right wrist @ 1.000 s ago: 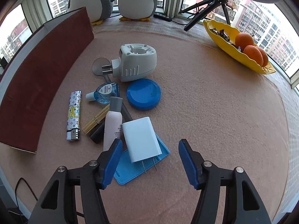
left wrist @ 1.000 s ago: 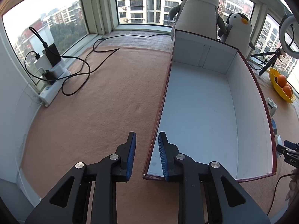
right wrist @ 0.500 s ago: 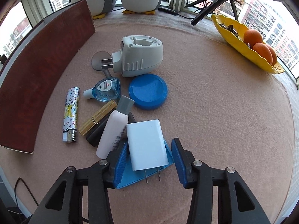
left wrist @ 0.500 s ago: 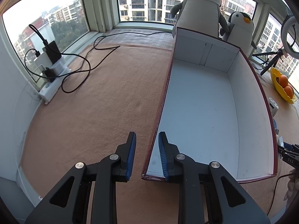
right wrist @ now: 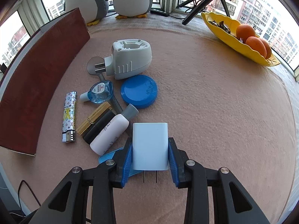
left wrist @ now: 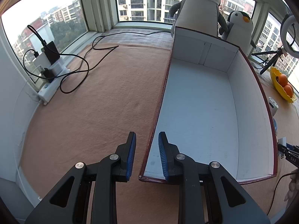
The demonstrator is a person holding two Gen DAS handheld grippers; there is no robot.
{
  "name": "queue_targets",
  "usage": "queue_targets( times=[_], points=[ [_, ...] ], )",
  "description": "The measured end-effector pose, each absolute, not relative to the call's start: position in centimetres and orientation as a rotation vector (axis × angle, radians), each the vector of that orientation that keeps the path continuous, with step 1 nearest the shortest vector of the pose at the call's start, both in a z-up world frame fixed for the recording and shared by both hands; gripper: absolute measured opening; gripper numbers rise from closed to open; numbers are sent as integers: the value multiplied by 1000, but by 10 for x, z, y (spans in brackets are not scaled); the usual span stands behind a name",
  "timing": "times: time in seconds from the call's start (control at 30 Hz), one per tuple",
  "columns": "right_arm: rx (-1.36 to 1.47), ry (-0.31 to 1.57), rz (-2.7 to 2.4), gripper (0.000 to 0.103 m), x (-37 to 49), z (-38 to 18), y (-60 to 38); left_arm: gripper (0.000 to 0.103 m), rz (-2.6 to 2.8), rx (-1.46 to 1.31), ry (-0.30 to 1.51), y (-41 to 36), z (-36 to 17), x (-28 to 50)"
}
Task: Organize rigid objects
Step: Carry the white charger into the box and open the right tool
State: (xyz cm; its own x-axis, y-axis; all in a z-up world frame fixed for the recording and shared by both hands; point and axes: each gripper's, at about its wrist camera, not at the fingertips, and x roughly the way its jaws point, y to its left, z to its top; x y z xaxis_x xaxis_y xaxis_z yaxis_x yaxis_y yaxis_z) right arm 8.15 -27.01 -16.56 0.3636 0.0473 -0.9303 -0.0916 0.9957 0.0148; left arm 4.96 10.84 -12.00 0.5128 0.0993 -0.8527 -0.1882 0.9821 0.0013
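Right wrist view shows the right gripper (right wrist: 150, 160) clenched on the white charger plug (right wrist: 149, 146), its blue pads pressed against both flat sides and the two prongs pointing back toward the camera. The plug sits at the near edge of a cluster on the tan mat (right wrist: 214, 112), over a light blue flat piece (right wrist: 106, 156) that shows beneath the left finger. Just to its left lie a pink bottle with a grey cap (right wrist: 112, 132), a black tube (right wrist: 99, 128), a wooden clothespin (right wrist: 93, 119) and a patterned lighter (right wrist: 69, 116); farther off are a blue eye-drop bottle (right wrist: 100, 92), a blue round lid (right wrist: 139, 91) and a grey plug-in device (right wrist: 130, 61).

Left wrist view shows the left gripper (left wrist: 146, 156) released, jaws parted with the near left wall of the white-lined box (left wrist: 205, 112) standing between them, not squeezed. The box holds nothing.

The step in hand looks like the pickup of the plug, with the grasp made but whether it has left the mat cannot be told. Next it needs a clean lift clear of the blue piece and the bottle, then a carry leftward over the box's red wall (right wrist: 37, 85) and a release inside.
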Motion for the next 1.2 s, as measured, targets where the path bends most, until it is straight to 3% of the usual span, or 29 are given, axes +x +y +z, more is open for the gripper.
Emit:
queue_targets(
  times=[0.43,0.5,0.87,1.2],
  points=[
    [-17,1130,92,32,72,-134,-267,23,167,-97,1018,107,-121,51],
    [-26,1108,113,32,70,-124,-258,17,167,-97,1016,107,-121,51],
    [-138,979,312,32,65,-64,-169,11,163,-115,1006,111,-122,52],
    [-227,962,458,32,69,-64,-84,11,156,-120,1002,111,-122,51]
  ],
)
